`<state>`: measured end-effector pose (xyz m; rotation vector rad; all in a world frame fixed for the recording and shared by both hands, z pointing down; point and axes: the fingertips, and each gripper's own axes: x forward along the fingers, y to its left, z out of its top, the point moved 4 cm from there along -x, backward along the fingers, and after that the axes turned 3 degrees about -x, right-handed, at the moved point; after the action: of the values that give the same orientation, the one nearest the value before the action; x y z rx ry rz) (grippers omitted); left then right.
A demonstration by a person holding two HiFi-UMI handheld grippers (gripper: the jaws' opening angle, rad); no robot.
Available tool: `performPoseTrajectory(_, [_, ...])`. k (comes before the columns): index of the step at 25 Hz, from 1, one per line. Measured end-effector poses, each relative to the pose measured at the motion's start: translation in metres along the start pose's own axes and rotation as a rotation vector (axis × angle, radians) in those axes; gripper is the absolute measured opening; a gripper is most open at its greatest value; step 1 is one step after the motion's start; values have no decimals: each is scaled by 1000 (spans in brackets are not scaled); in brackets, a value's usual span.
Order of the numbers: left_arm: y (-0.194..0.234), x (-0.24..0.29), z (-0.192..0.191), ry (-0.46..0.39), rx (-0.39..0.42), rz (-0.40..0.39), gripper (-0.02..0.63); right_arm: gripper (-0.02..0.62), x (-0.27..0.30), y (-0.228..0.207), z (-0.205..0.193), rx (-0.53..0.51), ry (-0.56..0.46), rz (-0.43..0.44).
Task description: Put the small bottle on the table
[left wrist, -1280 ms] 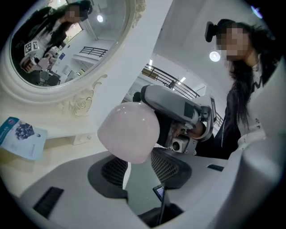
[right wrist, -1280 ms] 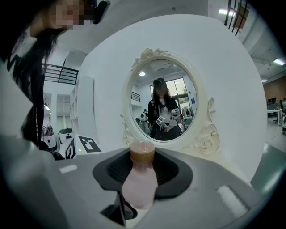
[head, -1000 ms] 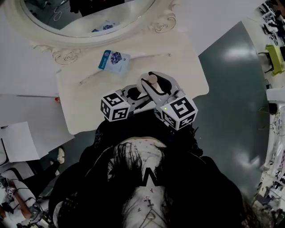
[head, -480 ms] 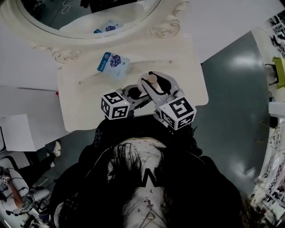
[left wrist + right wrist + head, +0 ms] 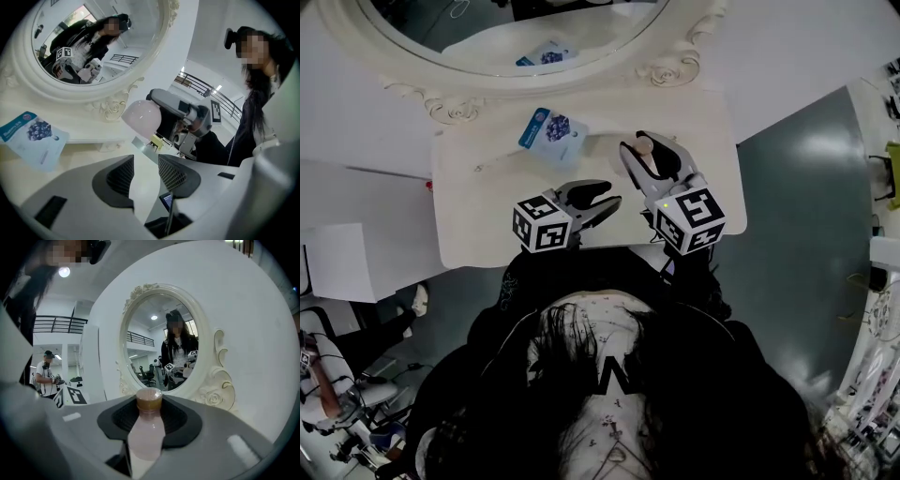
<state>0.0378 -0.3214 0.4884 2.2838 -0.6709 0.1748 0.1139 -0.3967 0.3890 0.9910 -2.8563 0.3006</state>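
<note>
The right gripper [image 5: 652, 155] has its fingers pinching the small bottle [image 5: 149, 427] by its pale pink body, brown cap up, over the far right part of the cream tabletop [image 5: 487, 216]. The left gripper [image 5: 612, 195] sits just left of it and nearer the person, its fingers a little spread with nothing between them. A blue sachet [image 5: 550, 131] lies flat beyond the left fingers. An ornate oval mirror [image 5: 422, 70] stands past both. Grey-green floor [image 5: 797, 169] lies right of the right fingers.
</note>
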Motion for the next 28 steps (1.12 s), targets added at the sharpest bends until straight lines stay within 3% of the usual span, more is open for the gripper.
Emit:
performPoseTrajectory(15, [21,-42,3,-90,-33,103,147,141,69,-93,-48,-4,86,-145])
performPoseTrajectory(28, [32,-64,-12,-105,-77,167,147,143,95,-125,-86,-37,188,-185])
